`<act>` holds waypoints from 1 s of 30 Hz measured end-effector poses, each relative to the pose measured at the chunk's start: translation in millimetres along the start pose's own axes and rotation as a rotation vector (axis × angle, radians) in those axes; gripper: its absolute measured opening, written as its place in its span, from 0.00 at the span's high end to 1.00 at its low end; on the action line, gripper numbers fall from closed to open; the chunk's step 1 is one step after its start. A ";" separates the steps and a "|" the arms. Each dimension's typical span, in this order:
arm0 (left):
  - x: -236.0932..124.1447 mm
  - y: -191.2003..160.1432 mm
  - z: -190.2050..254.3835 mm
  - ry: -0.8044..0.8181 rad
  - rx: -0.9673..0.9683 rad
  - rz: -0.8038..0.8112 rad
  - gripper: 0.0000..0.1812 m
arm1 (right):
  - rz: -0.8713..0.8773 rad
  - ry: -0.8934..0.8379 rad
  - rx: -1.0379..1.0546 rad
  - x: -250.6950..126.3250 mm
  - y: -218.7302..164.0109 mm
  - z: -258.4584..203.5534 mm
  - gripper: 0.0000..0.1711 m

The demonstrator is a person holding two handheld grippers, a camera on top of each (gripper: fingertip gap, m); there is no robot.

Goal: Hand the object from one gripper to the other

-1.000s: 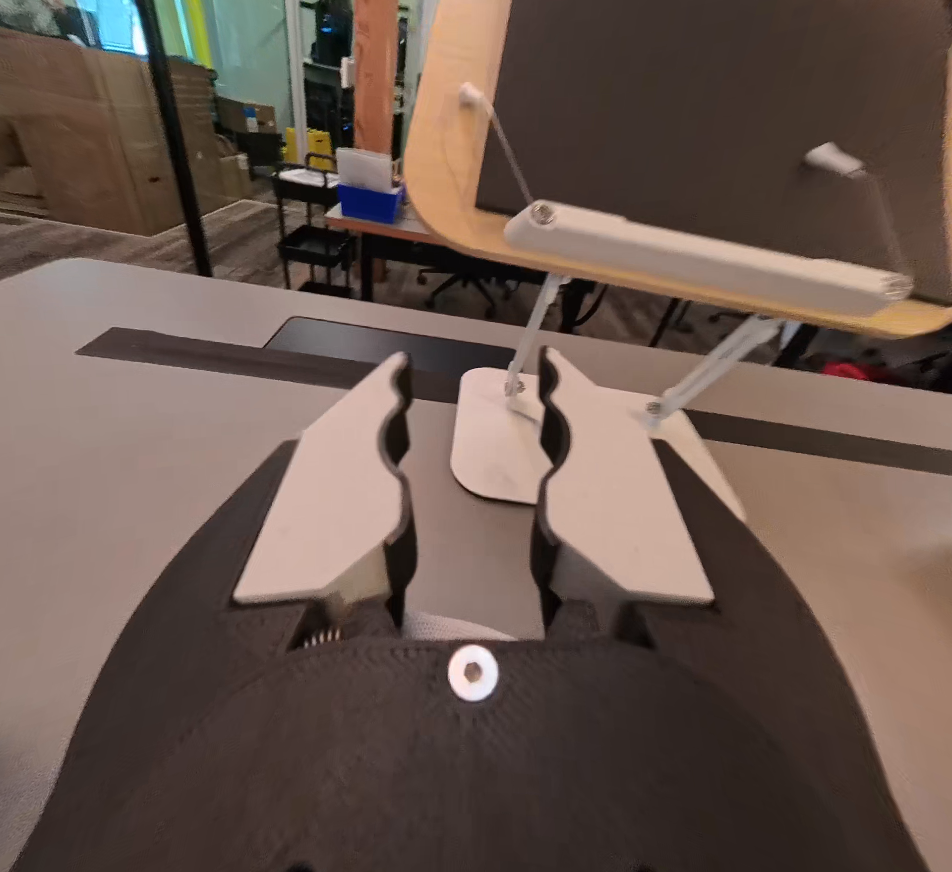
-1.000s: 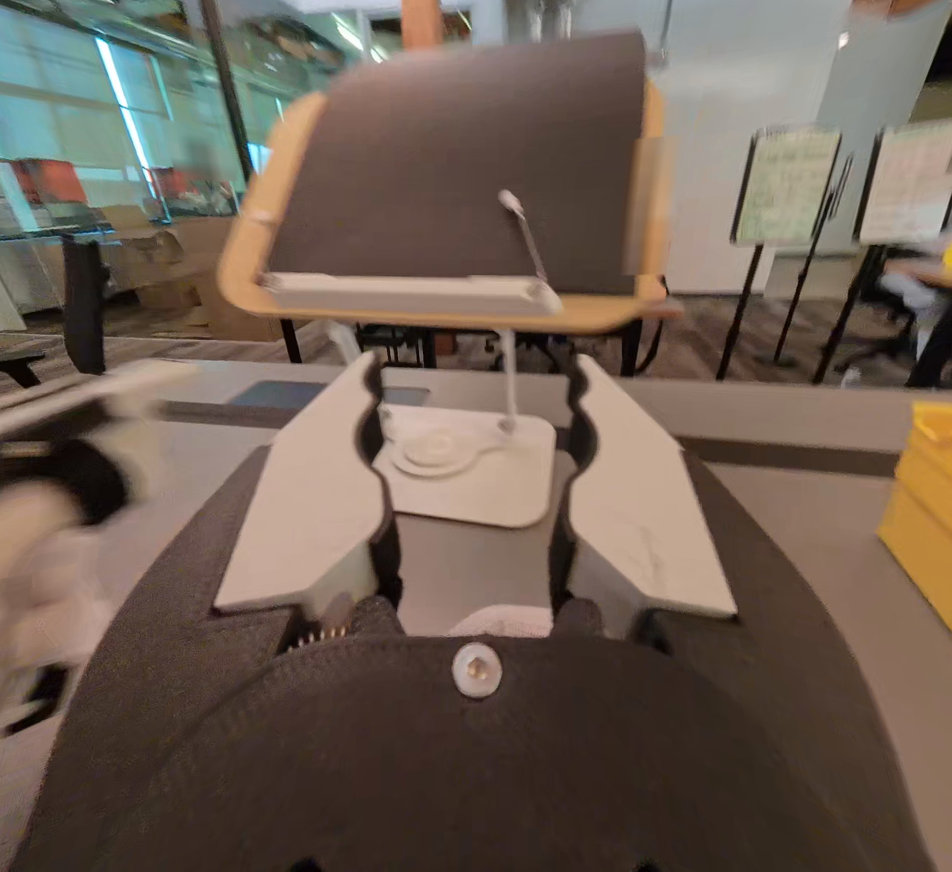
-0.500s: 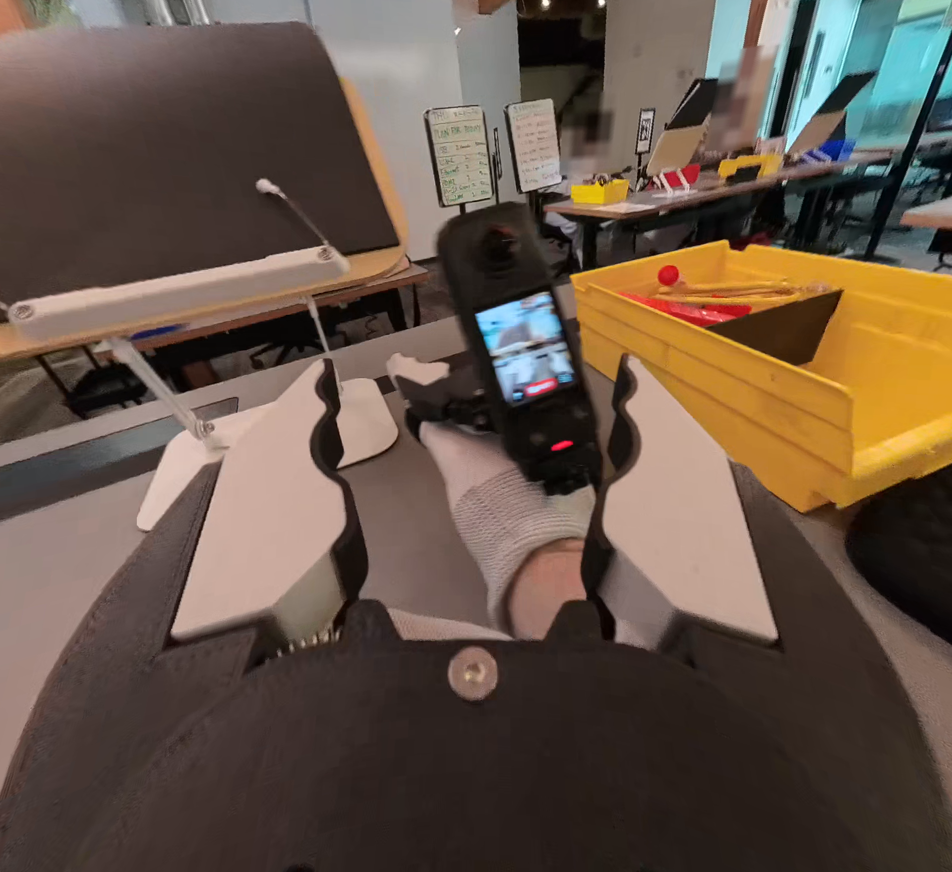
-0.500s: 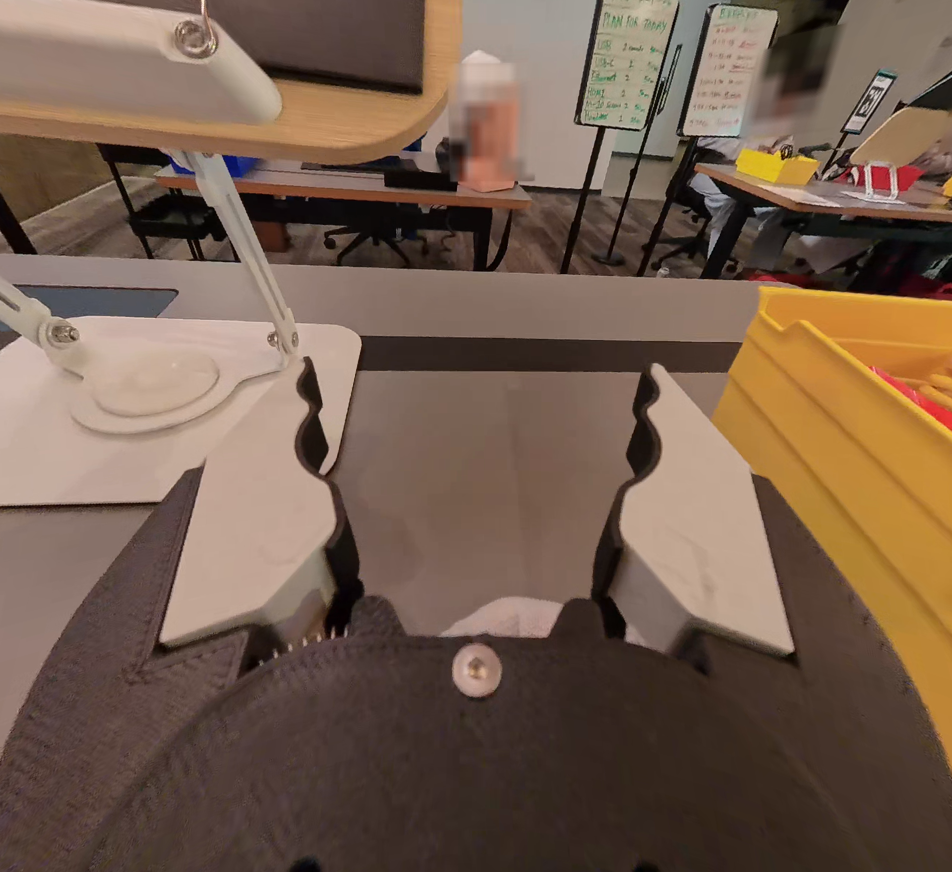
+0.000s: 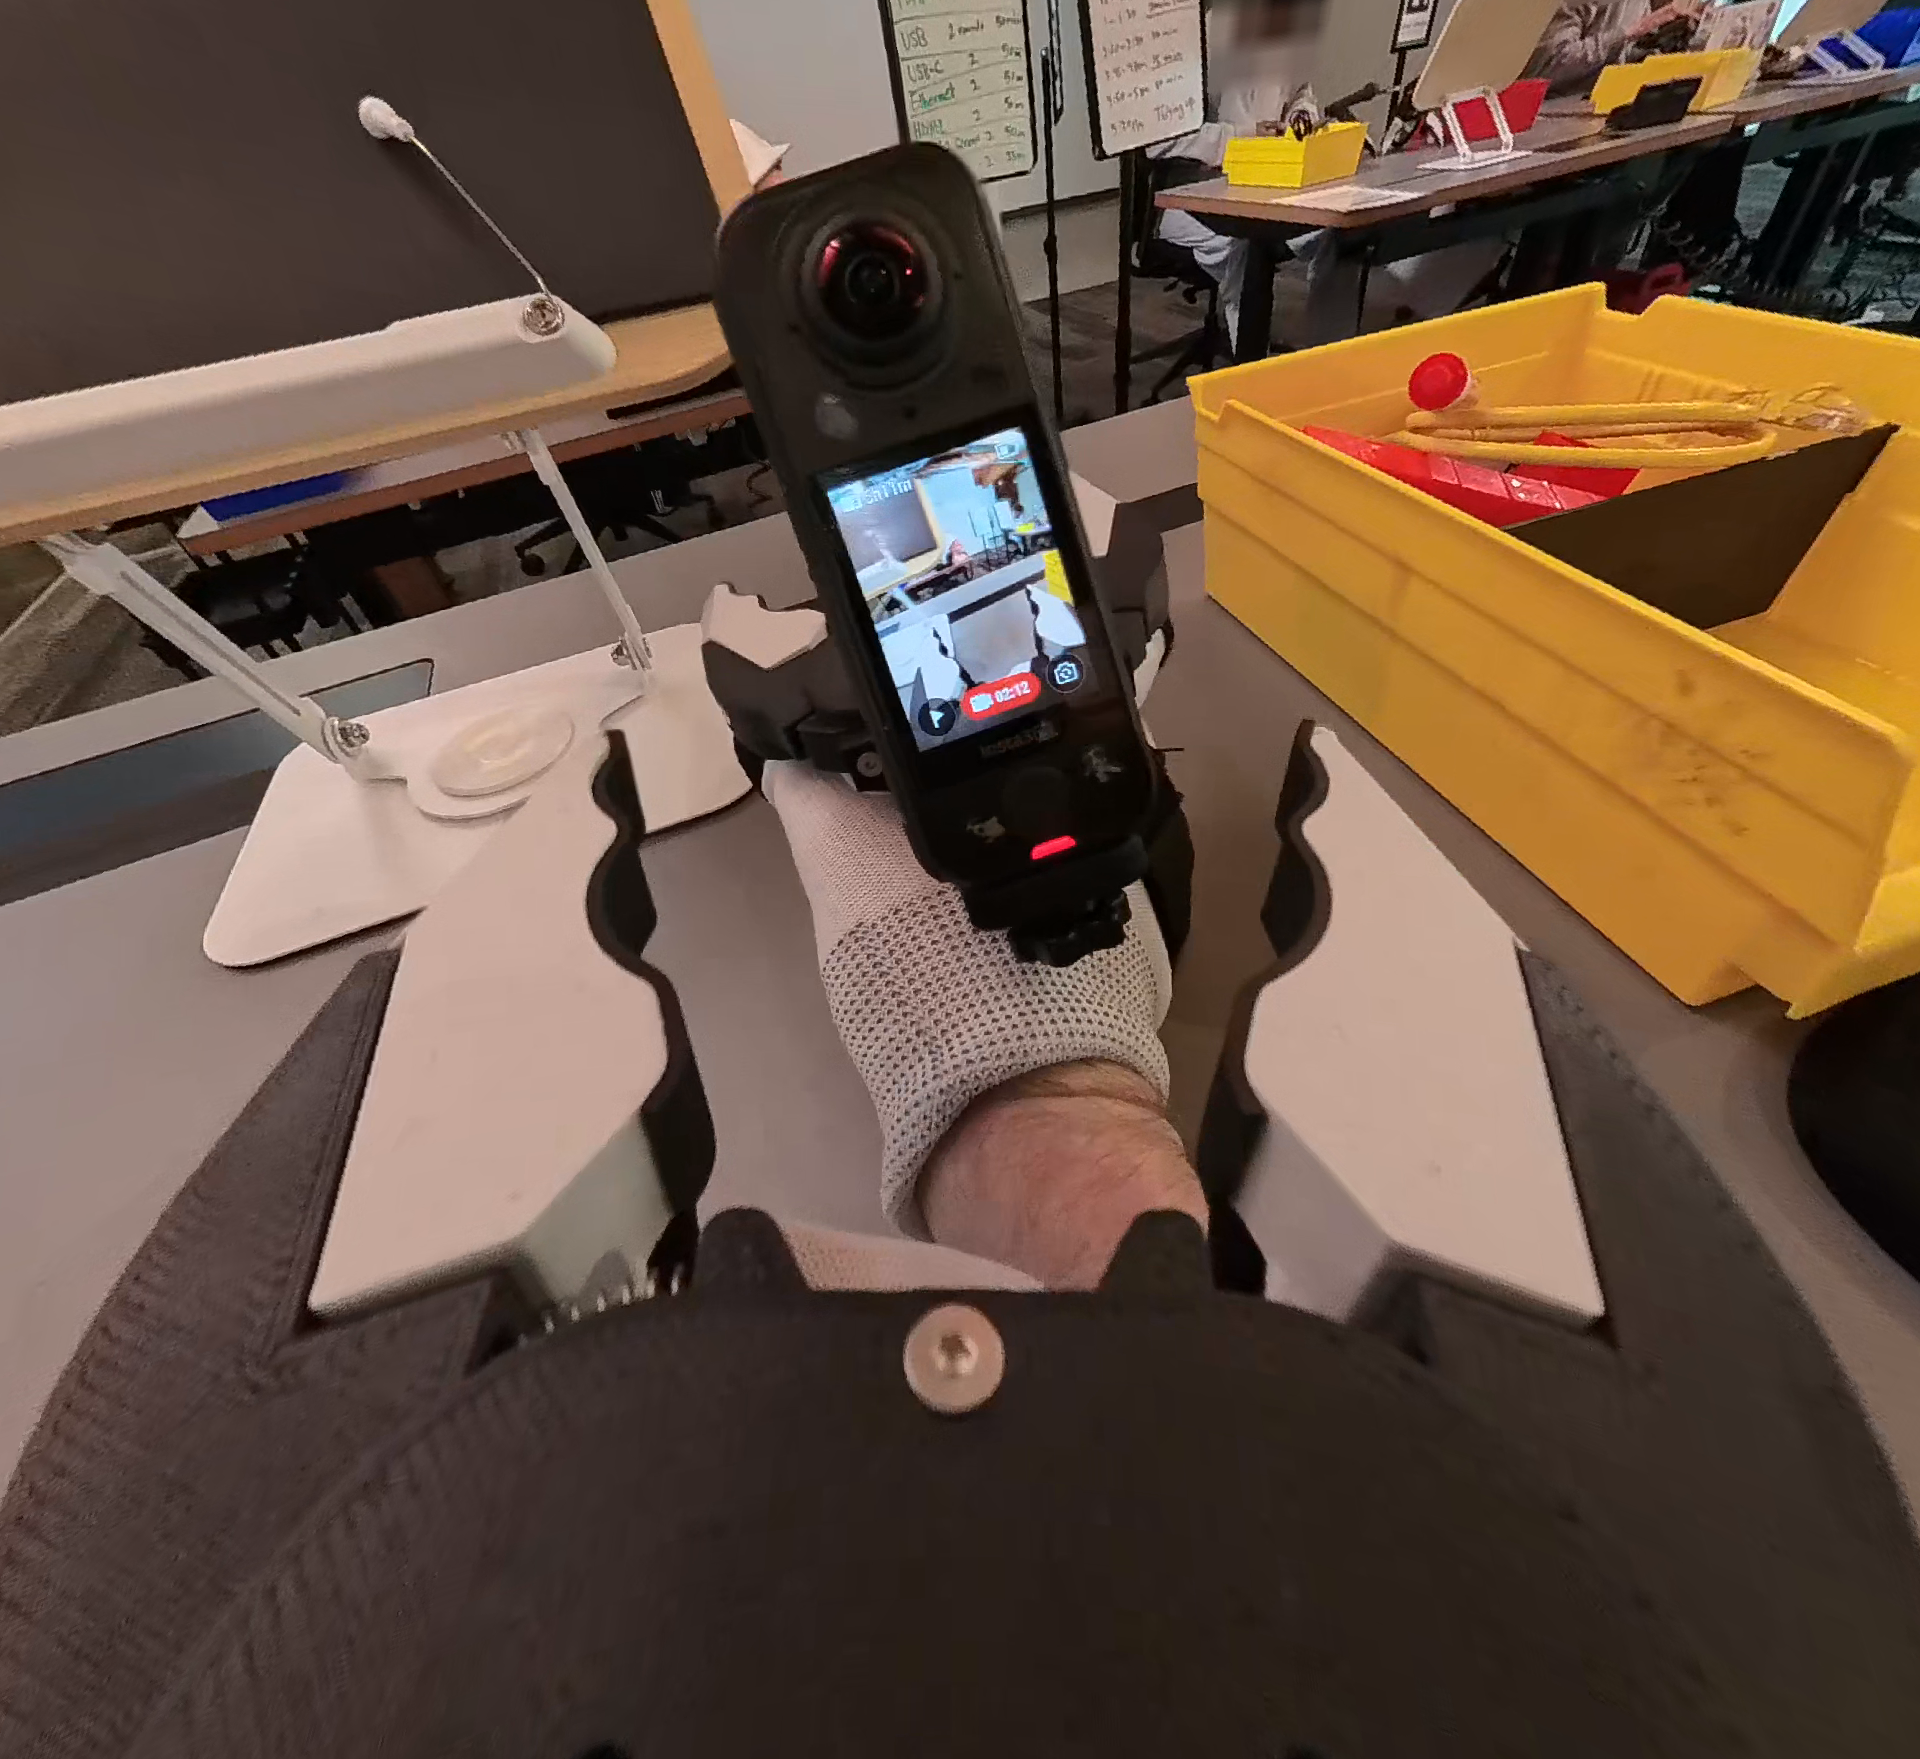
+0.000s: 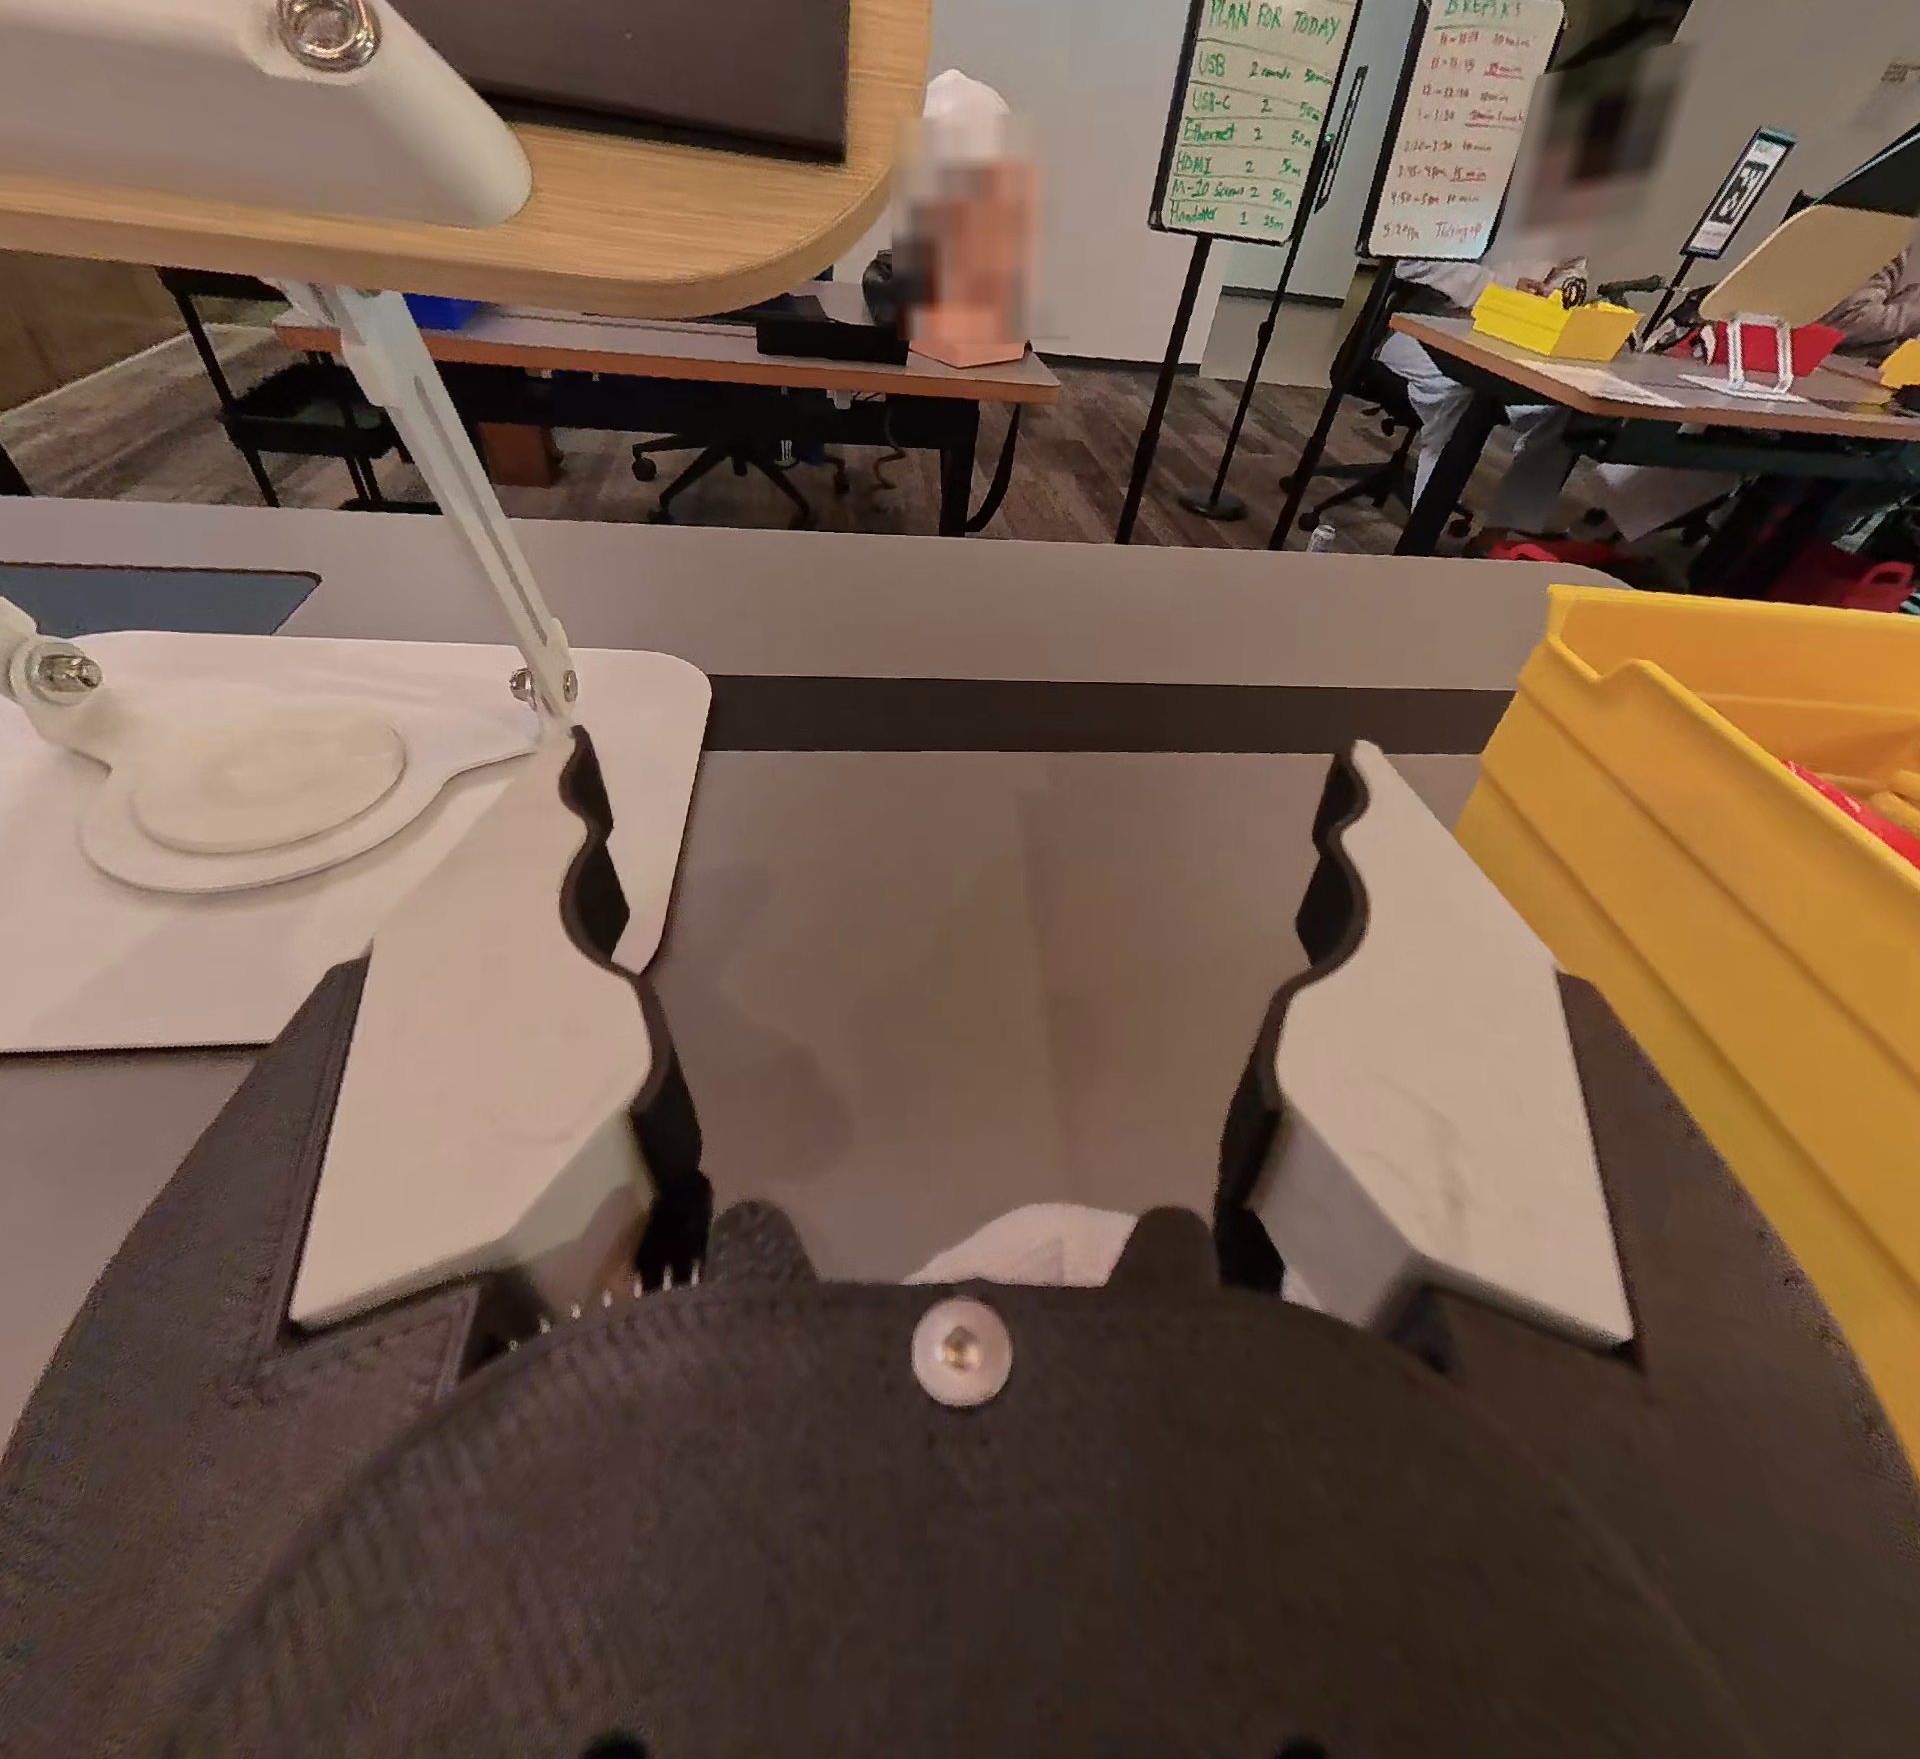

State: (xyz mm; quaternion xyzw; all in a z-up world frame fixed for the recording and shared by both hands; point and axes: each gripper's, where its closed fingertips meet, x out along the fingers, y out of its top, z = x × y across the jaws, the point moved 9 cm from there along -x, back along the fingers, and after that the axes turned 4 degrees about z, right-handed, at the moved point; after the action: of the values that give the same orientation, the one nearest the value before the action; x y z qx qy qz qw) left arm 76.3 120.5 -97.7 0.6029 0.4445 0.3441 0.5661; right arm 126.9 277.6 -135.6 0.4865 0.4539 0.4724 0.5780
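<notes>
Your right gripper [image 6: 961, 868]: jaws wide apart, holding nothing, over grey desk [image 6: 1039, 608]. White stand base [image 6: 260, 826] left; yellow bin [image 6: 1704, 836] right.

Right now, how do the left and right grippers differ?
The left gripper points at the gloved hand and camera ahead of it; the right gripper faces bare table. The bin sits close beside the right gripper, farther from the left. Both are open and empty.
</notes>
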 end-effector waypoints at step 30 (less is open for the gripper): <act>-26.5 22.2 -56.0 -0.143 0.063 0.174 0.60 | -0.011 0.295 -0.143 -21.7 7.1 -24.5 0.69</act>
State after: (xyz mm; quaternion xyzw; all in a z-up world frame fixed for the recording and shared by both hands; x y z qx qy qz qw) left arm 18.4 117.9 -66.5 0.6797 0.3593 0.3339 0.5453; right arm 99.0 260.0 -129.9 0.3671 0.5018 0.5666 0.5408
